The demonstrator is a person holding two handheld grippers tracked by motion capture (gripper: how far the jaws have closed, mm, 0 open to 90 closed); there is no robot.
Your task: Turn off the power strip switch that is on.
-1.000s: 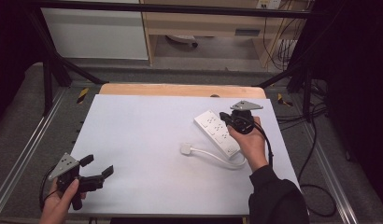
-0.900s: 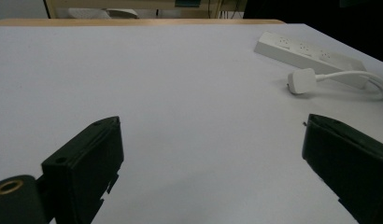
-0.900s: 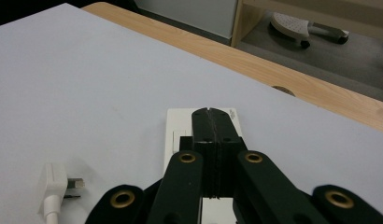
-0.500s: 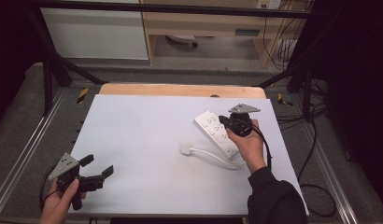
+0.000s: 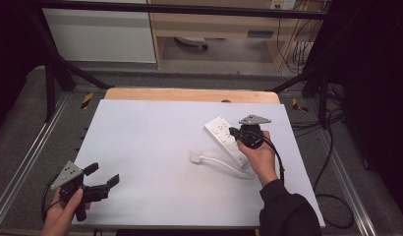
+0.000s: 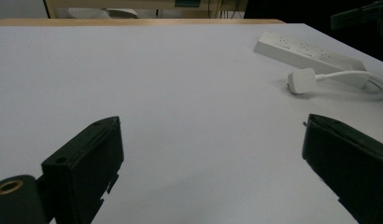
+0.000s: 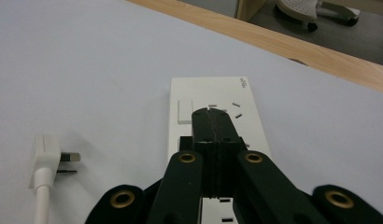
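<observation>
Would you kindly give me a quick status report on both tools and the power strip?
Left tool open, idle at near table corner. Right tool shut, empty, tips over white plastic power strip by its switch. White plug lies unplugged beside it; nothing in the way.

Even overhead light, dark surroundings

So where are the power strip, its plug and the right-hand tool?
power strip [image 5: 220, 129], high view, far end of its top face
plug [image 5: 195, 157], high view, white body
right tool [image 7: 211, 112], right gripper view, closed tips
</observation>
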